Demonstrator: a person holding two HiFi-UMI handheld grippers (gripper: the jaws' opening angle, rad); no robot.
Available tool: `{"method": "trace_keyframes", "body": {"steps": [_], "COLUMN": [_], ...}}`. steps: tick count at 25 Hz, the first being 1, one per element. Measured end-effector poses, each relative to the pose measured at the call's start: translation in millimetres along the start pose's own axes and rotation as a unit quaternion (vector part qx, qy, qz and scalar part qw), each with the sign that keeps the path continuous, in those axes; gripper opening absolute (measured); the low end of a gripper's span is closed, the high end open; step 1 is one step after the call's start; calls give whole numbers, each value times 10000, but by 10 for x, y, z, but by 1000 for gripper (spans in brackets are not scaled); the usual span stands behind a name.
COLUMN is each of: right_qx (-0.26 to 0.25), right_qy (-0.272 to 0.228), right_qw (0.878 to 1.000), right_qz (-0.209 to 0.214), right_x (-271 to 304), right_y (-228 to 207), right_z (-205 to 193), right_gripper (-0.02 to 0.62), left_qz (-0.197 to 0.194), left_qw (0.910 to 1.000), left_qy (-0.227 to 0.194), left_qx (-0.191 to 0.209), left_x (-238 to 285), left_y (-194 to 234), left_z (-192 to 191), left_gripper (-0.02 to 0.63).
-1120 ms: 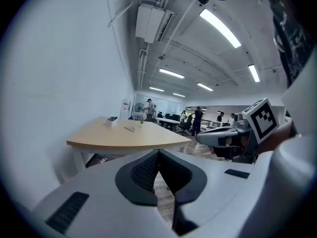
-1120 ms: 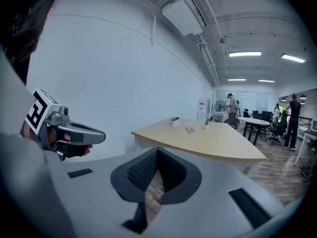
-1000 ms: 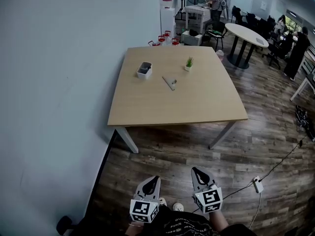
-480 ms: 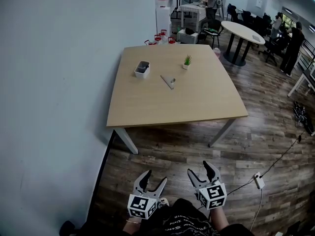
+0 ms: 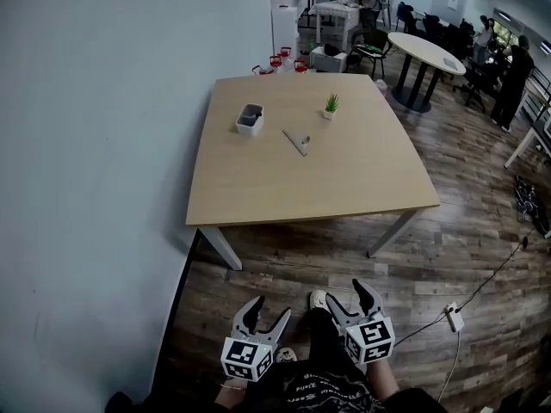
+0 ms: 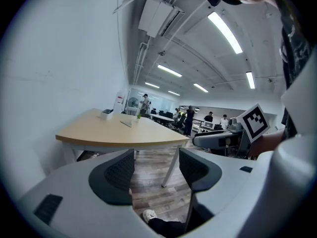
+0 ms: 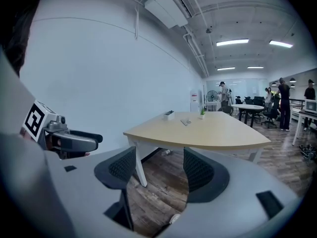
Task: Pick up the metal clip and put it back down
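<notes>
Two grippers show at the bottom of the head view, side by side and close to the person's body. The left gripper [image 5: 269, 310] has its jaws spread wide with only floor and a shoe between them. The right gripper [image 5: 349, 295], just to its right, stands equally spread and holds nothing.

Well ahead of both grippers stands one wooden table [image 5: 344, 179], and three things rest on it. One metal clip [image 5: 297, 141] lies flat far beyond the table's near edge, well apart from both grippers. One small grey box [image 5: 250, 120] sits ahead of the left gripper, to the left of the clip. One little potted plant [image 5: 331, 106] sits to the clip's right and slightly farther off. Each gripper view shows the same three things in the distance above its spread jaws.

A second ago both pairs of jaws were pressed together. They have just been opening, with nothing between them. One pale shoe [image 5: 317, 299] now shows between the two grippers, farther forward than before. The clip, the box and the plant lie as they did.
</notes>
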State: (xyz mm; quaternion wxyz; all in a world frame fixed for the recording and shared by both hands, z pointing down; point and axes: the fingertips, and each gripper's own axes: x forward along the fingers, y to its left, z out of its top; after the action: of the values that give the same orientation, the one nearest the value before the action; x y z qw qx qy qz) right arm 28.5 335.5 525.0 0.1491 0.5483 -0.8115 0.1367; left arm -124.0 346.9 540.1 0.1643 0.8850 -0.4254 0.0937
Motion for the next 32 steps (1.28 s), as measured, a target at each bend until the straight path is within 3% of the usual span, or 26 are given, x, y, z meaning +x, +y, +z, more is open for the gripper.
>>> {"method": "trace_keyframes", "body": {"steps": [15, 24, 32], "right_qx": [-194, -314, -207], "right_qy": [98, 251, 491], "right_qw": [9953, 9911, 9894], "right_qz": [947, 1272, 1351], "right_x": [1453, 2023, 2309], "right_y": [-976, -1609, -1898], "right_z": [747, 1006, 987], "right_gripper": [299, 299, 299], "left_qz": [825, 931, 947], "left_qw": [9965, 9956, 9954], "left_qy": [-100, -55, 81], "left_qx": [-32, -20, -92], "left_x": [1337, 2270, 2699], "left_y": [525, 540, 610], "left_z": [717, 1019, 1054], "left_gripper": [273, 273, 273]}}
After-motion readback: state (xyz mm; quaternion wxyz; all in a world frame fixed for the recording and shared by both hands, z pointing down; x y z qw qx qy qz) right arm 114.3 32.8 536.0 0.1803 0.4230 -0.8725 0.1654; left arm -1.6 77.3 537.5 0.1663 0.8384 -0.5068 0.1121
